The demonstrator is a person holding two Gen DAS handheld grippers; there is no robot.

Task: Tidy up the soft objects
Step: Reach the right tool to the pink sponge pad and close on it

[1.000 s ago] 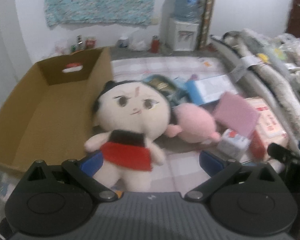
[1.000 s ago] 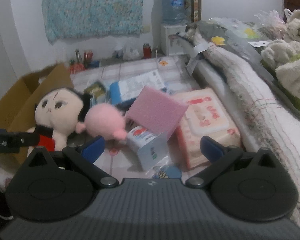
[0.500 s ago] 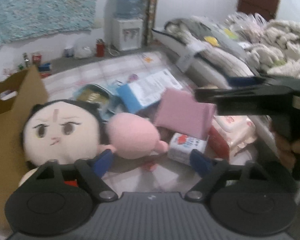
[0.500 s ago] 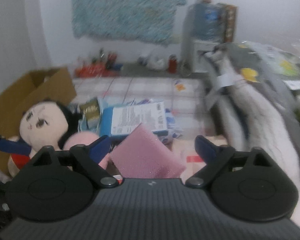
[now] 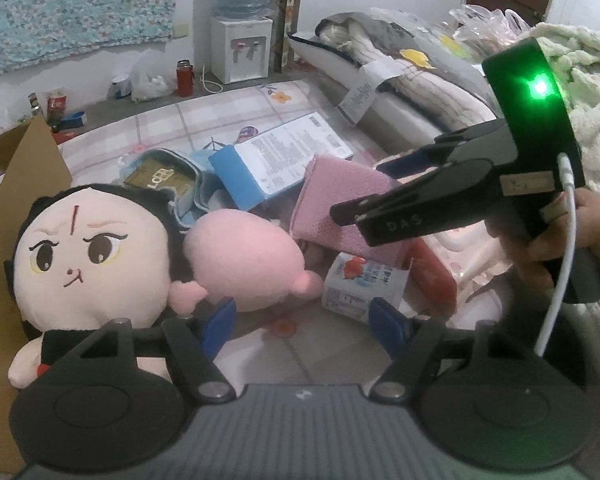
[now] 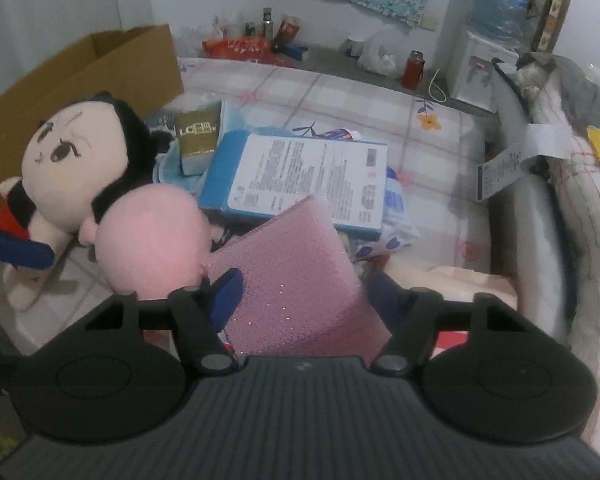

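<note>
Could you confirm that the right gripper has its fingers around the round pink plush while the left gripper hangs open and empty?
Not quite: the right gripper straddles the pink sponge, not the round pink plush, as the right wrist view shows. The left gripper is indeed open and empty.

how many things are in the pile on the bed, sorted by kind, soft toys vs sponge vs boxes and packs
Soft toys: 2, the black-haired doll in a red skirt and the round pink plush.
Sponges: 1, the pink rectangular sponge, between the open right claw fingers.
Boxes and packs: 4, blue-edged flat box, gold pack, small white carton, wet-wipes pack.
Total: 7
</note>
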